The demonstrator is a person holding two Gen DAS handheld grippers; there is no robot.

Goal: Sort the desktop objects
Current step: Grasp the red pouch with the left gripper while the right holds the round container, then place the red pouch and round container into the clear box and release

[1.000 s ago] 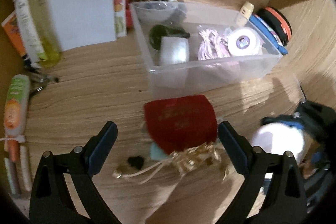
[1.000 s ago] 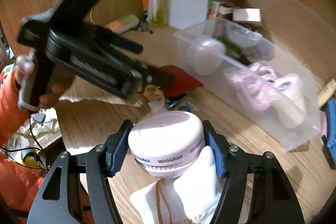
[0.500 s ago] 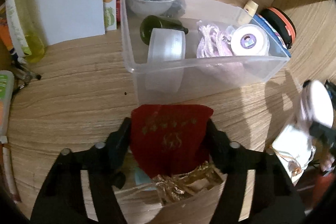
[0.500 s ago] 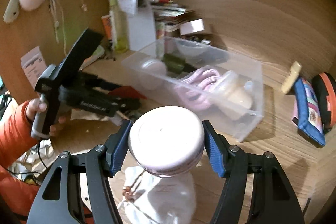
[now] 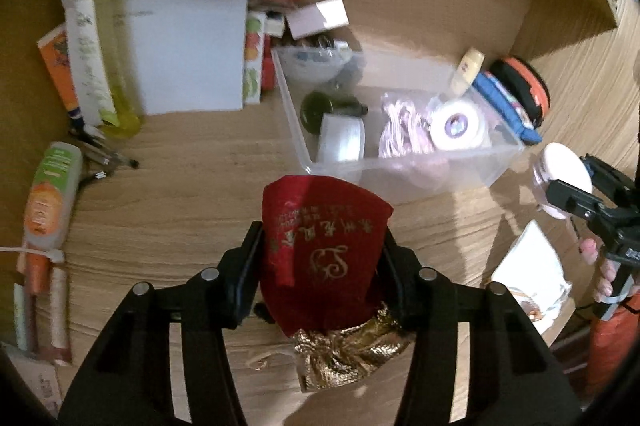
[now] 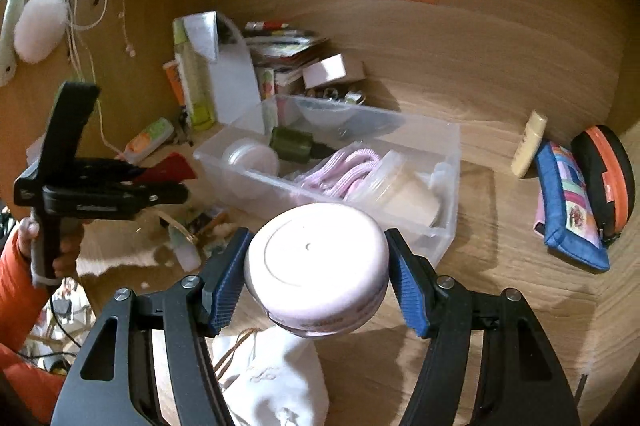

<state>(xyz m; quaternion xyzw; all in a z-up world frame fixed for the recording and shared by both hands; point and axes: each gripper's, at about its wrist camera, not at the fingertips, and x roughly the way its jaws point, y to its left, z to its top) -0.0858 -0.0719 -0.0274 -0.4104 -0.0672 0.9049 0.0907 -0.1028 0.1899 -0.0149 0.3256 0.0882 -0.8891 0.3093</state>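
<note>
My left gripper (image 5: 322,250) is shut on a red drawstring pouch (image 5: 324,246) with gold lettering and holds it above the desk, just in front of the clear plastic bin (image 5: 400,174). The pouch also shows in the right wrist view (image 6: 170,168). My right gripper (image 6: 318,278) is shut on a round pale pink jar (image 6: 316,266), lifted in front of the bin's near right corner (image 6: 448,226). The jar shows at the right of the left wrist view (image 5: 560,178). The bin holds a tape roll (image 5: 342,144), a dark green bottle (image 5: 324,106), pink cord (image 5: 402,132) and a white roll (image 5: 458,124).
A white cloth bag (image 6: 272,378) lies below the jar. A white box (image 5: 184,38) and a yellow-green bottle (image 5: 96,58) stand at the back left. A tube (image 5: 48,194) and pens lie at the left. A blue pouch (image 6: 568,202) and an orange-black case (image 6: 604,178) lean at the right.
My left gripper closed on the red pouch and lifted it off the desk. My right gripper raised the pink jar and carried it toward the bin.
</note>
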